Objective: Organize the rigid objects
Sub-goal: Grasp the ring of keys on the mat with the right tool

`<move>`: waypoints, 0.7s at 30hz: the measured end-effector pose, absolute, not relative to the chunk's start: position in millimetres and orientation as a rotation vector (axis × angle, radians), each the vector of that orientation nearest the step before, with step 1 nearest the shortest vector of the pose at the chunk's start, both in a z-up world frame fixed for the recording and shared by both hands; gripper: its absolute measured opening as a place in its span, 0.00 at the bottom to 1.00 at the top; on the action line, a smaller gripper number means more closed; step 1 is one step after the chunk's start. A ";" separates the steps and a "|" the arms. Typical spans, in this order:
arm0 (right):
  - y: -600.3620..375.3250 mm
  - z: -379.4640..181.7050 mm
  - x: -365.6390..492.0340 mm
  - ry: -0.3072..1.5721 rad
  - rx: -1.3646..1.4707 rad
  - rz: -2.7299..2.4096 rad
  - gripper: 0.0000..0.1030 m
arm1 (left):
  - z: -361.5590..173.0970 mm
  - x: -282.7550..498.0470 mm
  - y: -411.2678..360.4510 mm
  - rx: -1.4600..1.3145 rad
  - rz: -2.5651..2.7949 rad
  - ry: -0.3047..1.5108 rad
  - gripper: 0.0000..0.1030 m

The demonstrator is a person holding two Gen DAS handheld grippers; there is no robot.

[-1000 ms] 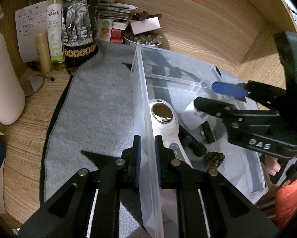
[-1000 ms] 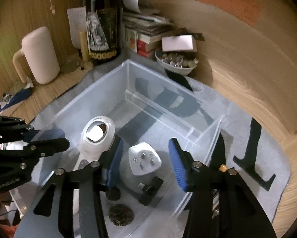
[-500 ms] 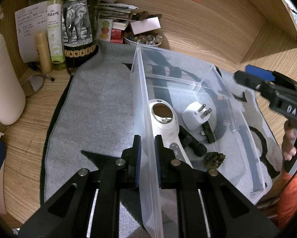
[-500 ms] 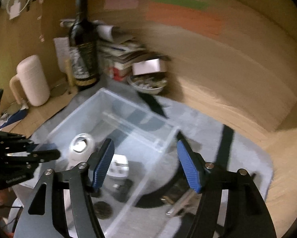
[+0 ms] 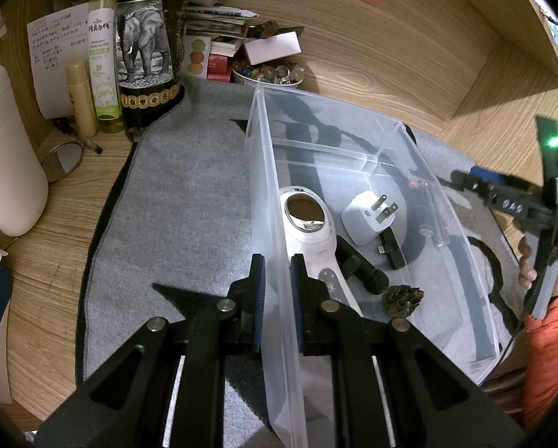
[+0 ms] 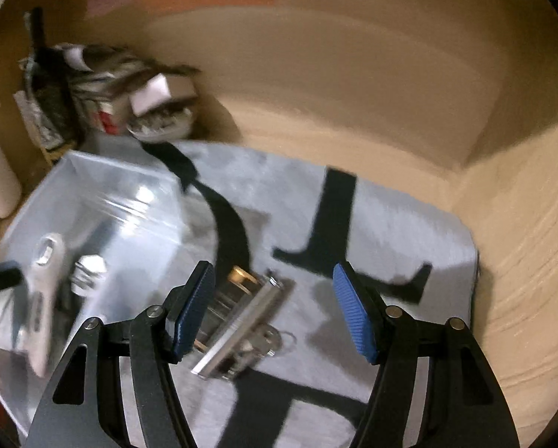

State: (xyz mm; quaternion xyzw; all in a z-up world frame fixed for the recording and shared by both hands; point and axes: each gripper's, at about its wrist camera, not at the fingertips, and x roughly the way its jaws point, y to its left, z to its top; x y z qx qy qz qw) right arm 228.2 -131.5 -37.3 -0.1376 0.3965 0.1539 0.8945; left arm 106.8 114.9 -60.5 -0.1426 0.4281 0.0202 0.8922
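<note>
A clear plastic bin (image 5: 264, 156) stands on a grey mat (image 5: 189, 194). My left gripper (image 5: 277, 291) is shut on the bin's near left wall. Inside lie a white handheld device (image 5: 308, 224), a white plug adapter (image 5: 368, 216), a black cylinder (image 5: 361, 270), a small black connector (image 5: 390, 248) and a pine cone (image 5: 404, 298). My right gripper (image 6: 275, 310) is open and empty, right of the bin (image 6: 103, 201), above a metal clip-like object (image 6: 241, 328) on the mat. It shows at the right edge of the left wrist view (image 5: 510, 201).
A wine bottle with an elephant label (image 5: 144, 59), a green spray bottle (image 5: 103, 59), a bowl of stones (image 5: 267, 72), books and papers stand along the back. A white jug (image 5: 6, 149) stands at the left. Wooden walls close in behind and right.
My right gripper has lifted out of the bin and swung right, over the mat and the metal object. My left gripper and the bin have not moved.
</note>
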 end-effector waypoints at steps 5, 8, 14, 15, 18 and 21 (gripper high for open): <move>-146.2 -65.0 231.7 0.900 -0.267 0.302 0.61 | -60.5 106.9 115.0 -0.297 0.042 0.888 0.12; -150.3 -78.4 229.7 0.932 -0.269 0.304 0.61 | -60.6 106.8 114.9 -0.298 0.043 0.888 0.12; -148.7 -89.0 221.7 0.950 -0.277 0.336 0.61 | -61.0 106.6 115.1 -0.299 0.044 0.889 0.12; -146.2 -91.0 220.0 0.954 -0.281 0.354 0.61 | -61.1 106.5 115.2 -0.299 0.043 0.889 0.12; -137.5 -94.2 213.2 0.939 -0.323 0.356 0.60 | -61.6 106.1 115.2 -0.300 0.043 0.891 0.12; -135.8 -93.9 211.0 0.934 -0.327 0.371 0.55 | -61.8 105.8 115.4 -0.299 0.044 0.890 0.12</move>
